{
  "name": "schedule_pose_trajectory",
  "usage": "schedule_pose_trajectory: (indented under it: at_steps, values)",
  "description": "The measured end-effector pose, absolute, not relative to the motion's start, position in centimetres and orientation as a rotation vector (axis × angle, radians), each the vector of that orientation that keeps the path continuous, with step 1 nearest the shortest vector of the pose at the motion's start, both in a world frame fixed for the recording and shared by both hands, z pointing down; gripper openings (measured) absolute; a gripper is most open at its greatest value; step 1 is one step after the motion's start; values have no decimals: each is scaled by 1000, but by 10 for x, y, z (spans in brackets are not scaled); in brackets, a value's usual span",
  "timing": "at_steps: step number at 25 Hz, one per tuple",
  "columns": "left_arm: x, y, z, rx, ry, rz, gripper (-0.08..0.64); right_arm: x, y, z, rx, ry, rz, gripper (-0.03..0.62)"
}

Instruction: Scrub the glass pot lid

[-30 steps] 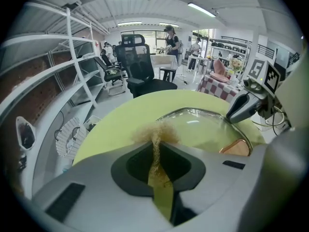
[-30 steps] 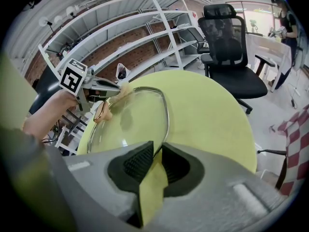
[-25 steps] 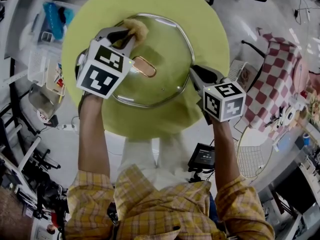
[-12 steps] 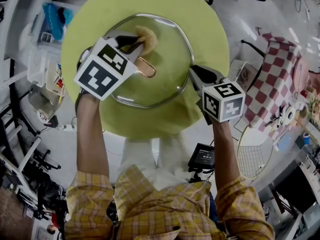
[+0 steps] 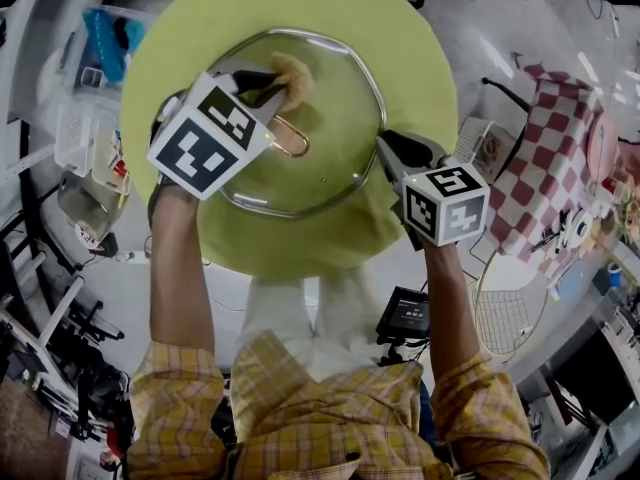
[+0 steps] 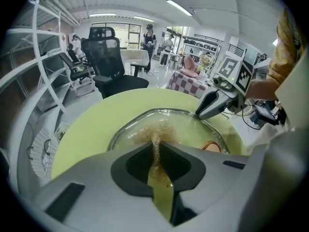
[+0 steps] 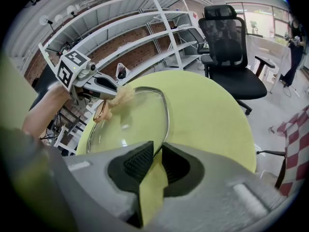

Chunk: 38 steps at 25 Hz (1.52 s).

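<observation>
Lid clamped at rim, pad on glass.
The glass pot lid (image 5: 335, 103) lies flat on the round green worktop (image 5: 420, 58). My right gripper (image 5: 386, 148) has its jaws closed on the lid's rim, right of the handle (image 5: 290, 140). My left gripper (image 5: 268, 78) jaws pinch a tan scrub pad (image 5: 293, 71), which is touching the glass just beyond the handle.

Left tongs (image 5: 268, 81) press a tan scrubber (image 5: 294, 70) onto the glass pot lid (image 5: 325, 128); right tongs (image 5: 384, 147) meet its rim.
</observation>
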State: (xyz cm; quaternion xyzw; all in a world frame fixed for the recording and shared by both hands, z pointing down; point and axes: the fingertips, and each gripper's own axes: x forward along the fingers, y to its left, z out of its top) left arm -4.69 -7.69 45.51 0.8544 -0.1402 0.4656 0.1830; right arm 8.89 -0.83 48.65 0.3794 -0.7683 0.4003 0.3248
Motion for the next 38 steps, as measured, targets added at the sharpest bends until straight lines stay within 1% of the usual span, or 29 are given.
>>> schedule_pose_trajectory:
  at_steps: [13, 23, 34, 38]
  values:
    - [-45, -98, 456, 2433, -540, 1309, 46, 88, -9, 485, 993, -2017, 1047, 51]
    - [-50, -119, 462, 2464, -691, 1385, 46, 87, -9, 485, 995, -2027, 1063, 51]
    - [-64, -149, 469, 2477, -930, 1545, 45, 88, -9, 485, 1002, -2022, 1052, 51]
    - [-67, -154, 471, 2459, -962, 1542, 45, 87, -10, 485, 998, -2019, 1056, 51]
